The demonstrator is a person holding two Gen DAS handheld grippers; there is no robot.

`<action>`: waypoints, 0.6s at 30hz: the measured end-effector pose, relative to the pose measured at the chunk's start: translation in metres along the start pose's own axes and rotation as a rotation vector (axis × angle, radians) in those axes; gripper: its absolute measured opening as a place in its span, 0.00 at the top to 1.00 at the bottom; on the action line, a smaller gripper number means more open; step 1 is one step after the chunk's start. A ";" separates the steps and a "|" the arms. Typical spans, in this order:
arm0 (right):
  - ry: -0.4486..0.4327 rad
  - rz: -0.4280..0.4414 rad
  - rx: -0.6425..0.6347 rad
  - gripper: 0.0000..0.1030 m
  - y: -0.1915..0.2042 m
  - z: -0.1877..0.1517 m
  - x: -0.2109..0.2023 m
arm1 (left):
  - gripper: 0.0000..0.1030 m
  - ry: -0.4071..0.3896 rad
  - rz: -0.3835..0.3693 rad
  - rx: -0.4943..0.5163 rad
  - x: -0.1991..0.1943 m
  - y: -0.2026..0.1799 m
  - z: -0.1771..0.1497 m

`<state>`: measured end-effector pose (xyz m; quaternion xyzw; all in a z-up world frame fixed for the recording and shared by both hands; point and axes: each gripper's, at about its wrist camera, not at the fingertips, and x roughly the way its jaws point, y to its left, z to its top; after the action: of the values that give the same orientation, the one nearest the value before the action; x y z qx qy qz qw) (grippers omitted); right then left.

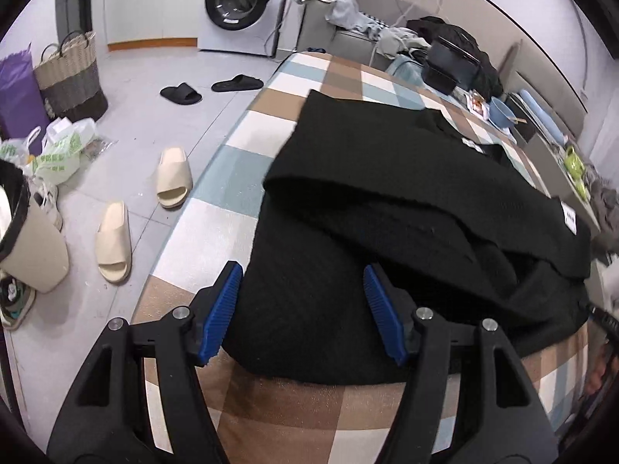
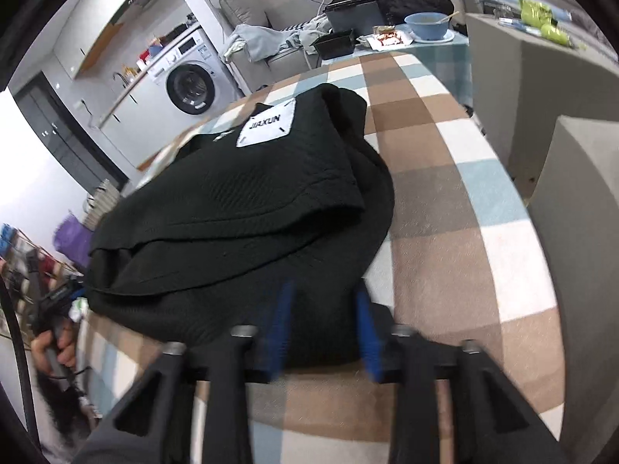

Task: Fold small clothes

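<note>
Left wrist: black garment [image 1: 387, 201] folded, long axis left-right.

Even, soft indoor light filled both views, with no hard shadows or glare. Fisheye bending curved the edges into dark corners. The right wrist view was motion-blurred, especially its fingers [image 2: 365, 332]; the left stayed sharper.

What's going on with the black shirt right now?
Left gripper open over the shirt. Right gripper open at its near edge. Shirt part-folded on the checked cloth. Nothing in the way.
</note>
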<state>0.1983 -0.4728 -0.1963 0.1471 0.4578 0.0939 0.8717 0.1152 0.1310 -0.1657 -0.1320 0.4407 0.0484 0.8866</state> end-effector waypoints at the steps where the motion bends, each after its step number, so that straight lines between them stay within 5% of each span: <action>1: -0.004 0.004 -0.008 0.79 0.001 0.001 0.001 | 0.43 0.006 0.011 0.016 0.001 -0.003 -0.002; 10: 0.000 -0.014 -0.024 0.79 0.005 0.004 0.004 | 0.73 0.007 0.002 0.058 0.011 -0.009 -0.006; 18: 0.014 -0.049 -0.060 0.86 0.011 -0.002 0.007 | 0.75 -0.007 0.032 0.110 0.006 -0.013 -0.014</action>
<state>0.2006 -0.4601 -0.1991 0.1093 0.4645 0.0873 0.8744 0.1107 0.1148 -0.1757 -0.0758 0.4418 0.0389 0.8931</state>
